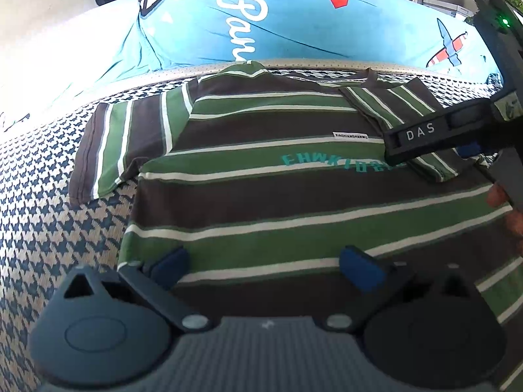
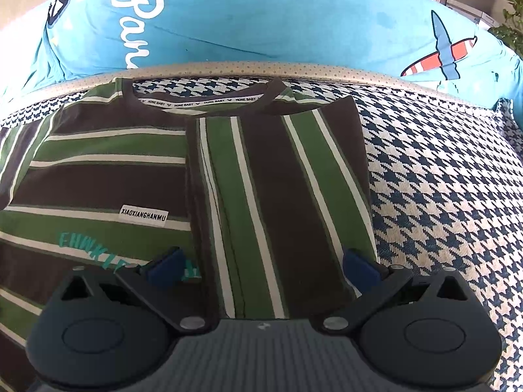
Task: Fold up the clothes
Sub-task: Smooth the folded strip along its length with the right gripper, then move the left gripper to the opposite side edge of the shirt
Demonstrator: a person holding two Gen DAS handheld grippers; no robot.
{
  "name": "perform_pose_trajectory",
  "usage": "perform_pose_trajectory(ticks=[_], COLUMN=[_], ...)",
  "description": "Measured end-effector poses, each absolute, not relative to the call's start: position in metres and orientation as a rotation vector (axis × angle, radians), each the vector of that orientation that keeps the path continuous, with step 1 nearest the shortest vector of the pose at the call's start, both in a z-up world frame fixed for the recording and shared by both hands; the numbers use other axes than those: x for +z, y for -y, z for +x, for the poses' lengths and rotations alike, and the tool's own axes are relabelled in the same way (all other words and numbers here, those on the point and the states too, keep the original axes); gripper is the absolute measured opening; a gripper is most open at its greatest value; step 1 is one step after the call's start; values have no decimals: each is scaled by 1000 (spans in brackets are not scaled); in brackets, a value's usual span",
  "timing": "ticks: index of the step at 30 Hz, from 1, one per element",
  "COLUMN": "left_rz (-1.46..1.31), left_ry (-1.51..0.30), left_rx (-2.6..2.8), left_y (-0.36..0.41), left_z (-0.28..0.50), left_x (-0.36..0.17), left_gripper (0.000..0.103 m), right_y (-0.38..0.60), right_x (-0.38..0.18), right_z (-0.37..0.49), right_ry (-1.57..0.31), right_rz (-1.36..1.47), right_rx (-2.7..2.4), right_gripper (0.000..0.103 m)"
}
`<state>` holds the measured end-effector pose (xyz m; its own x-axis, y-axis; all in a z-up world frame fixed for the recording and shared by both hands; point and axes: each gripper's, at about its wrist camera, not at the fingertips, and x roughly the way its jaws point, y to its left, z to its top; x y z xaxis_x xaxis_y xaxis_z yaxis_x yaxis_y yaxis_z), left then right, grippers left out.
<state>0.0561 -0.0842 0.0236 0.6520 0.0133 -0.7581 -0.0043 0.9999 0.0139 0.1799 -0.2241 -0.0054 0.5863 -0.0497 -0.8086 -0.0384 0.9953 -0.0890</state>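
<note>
A brown, green and white striped T-shirt (image 1: 261, 176) lies flat, front up, on a houndstooth-patterned surface (image 1: 49, 222). Its left sleeve (image 1: 124, 143) is spread out to the side. Its right sleeve (image 2: 278, 196) is folded inward over the chest. My left gripper (image 1: 264, 266) stands open above the shirt's lower body, nothing between its blue pads. My right gripper (image 2: 261, 266) is open over the lower end of the folded sleeve, holding nothing. In the left wrist view the right gripper (image 1: 441, 140) reaches in from the right, over that sleeve, with a person's fingers (image 1: 503, 202) behind it.
A large blue cushion (image 2: 261, 26) with white lettering and a fish print runs along the far edge. The houndstooth surface (image 2: 441, 196) lies bare to the right of the shirt. A plant (image 2: 513, 23) and cabinets stand at the far right.
</note>
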Motion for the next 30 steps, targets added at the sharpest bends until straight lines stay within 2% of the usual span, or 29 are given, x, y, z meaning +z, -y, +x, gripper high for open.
perform_pose_trajectory(ticks=[9,15,23,30], left_rz=[-40,-75,-132,-180], left_ry=[-904,-864,-831,-794], left_rx=[9,78,202,291], left_y=[78,62,19,-27], left_z=[55,55,79,110], left_x=[34,52,63,65], left_gripper=[103,103,103,103], right_y=[224,224,230,229], right_x=[2,22,38,35], right_z=[177,156,127,117], right_ry=[-935,-875,-847,-870], right_rz=[-121,-74,46,12], right_rx=[1,16,21,50], right_gripper=[103,103,103,103])
